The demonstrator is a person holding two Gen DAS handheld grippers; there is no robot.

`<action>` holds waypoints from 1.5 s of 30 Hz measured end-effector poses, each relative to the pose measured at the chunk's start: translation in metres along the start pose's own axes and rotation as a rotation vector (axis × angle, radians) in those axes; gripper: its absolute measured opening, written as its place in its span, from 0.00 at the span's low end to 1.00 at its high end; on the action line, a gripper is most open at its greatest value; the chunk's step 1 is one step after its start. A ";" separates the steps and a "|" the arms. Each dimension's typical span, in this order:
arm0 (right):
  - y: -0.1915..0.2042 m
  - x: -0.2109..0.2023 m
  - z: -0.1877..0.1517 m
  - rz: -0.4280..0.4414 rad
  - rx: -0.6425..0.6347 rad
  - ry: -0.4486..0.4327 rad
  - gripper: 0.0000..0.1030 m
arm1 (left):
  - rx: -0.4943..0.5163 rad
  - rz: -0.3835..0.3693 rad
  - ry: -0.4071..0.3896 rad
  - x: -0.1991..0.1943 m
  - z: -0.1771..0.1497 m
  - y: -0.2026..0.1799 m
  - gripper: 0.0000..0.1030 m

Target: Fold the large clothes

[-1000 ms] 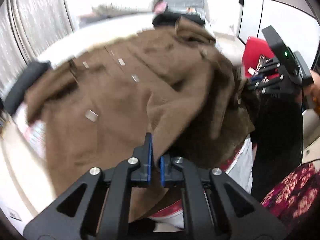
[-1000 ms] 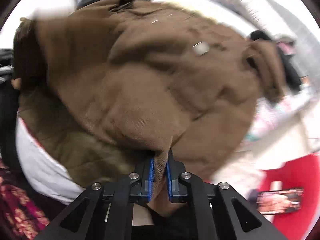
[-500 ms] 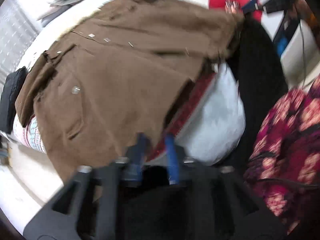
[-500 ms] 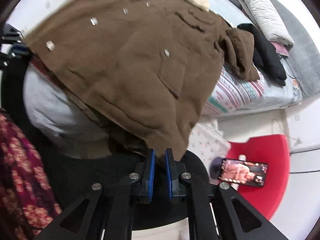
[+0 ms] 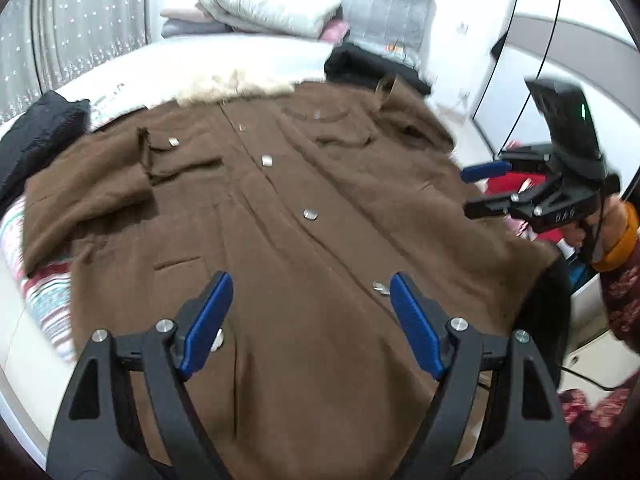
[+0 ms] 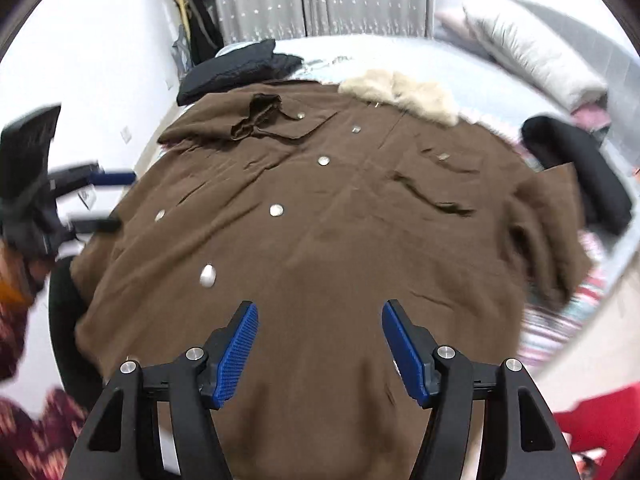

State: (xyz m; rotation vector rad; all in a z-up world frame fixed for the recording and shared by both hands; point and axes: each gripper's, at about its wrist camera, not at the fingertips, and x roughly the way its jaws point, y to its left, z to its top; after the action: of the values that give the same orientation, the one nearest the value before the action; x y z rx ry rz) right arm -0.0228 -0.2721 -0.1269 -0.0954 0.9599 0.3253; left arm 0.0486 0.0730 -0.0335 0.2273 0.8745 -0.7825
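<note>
- Lying front-up across the bed [image 5: 120, 76], the brown coat [image 5: 320, 208] is spread nearly flat, its hem hanging over the near edge of the mattress.
- A cream fur collar [image 5: 236, 86] sits at the far end of the coat, and a line of silver buttons [image 5: 310, 214] runs down the front placket.
- One sleeve [image 5: 84, 196] is folded in over the chest on the left of the left wrist view; flapped chest pockets and a slit hip pocket show in the cloth.
- Shallow creases run across the fabric, most of them around the pockets.
- Black garments [image 5: 40, 136] lie on the bed at either side of the coat, and folded bedding [image 5: 272, 12] is stacked near the headboard.
- The left tongs [image 5: 310, 320] hover over the lower front of the coat, tilted downward; their jaws have just been opening and stand wide apart, with nothing pressed between the blue pads [image 5: 206, 326].
- The right tongs [image 6: 318, 340] hang over the hem in the same downward tilt; their jaws have likewise just been opening and grip nothing.
- In the left wrist view the right tongs appear at the coat's right edge, held in a hand [image 5: 588, 232] with an orange cuff above a patterned sleeve.
</note>
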 end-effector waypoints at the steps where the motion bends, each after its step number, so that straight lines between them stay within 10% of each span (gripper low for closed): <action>1: -0.003 0.016 0.004 0.018 0.025 0.017 0.64 | 0.004 0.017 0.037 0.018 -0.002 0.003 0.79; 4: -0.009 0.061 -0.001 0.034 0.078 0.080 0.64 | -0.010 0.050 0.163 0.054 -0.026 0.010 0.79; 11: -0.015 0.060 -0.055 0.040 0.001 0.113 0.66 | 0.002 0.006 0.141 0.008 -0.040 0.029 0.79; 18: -0.009 0.042 -0.034 -0.006 0.026 0.183 0.67 | 0.001 0.350 0.011 -0.005 0.022 0.086 0.80; 26: 0.005 0.051 0.002 -0.043 0.002 0.161 0.67 | 0.064 0.572 0.049 0.086 0.063 0.139 0.78; 28: 0.005 0.055 0.007 -0.064 -0.005 0.165 0.67 | 0.041 0.594 0.035 0.100 0.061 0.149 0.51; 29: 0.003 0.057 0.009 -0.074 -0.006 0.168 0.67 | 0.015 0.594 0.012 0.098 0.060 0.153 0.26; 30: 0.002 0.058 0.011 -0.088 -0.004 0.173 0.67 | -0.044 0.598 -0.026 0.088 0.063 0.161 0.22; 37: -0.024 0.073 0.028 -0.121 0.092 0.190 0.67 | -0.380 0.665 -0.442 -0.034 0.064 0.223 0.14; 45: -0.059 0.077 0.059 -0.125 0.261 0.122 0.67 | -0.768 1.107 -0.575 -0.091 -0.002 0.326 0.13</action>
State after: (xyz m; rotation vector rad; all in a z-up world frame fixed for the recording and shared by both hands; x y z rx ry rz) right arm 0.0832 -0.2969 -0.1599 0.0635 1.1040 0.0776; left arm 0.2389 0.3514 -0.0071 -0.2011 0.3344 0.5294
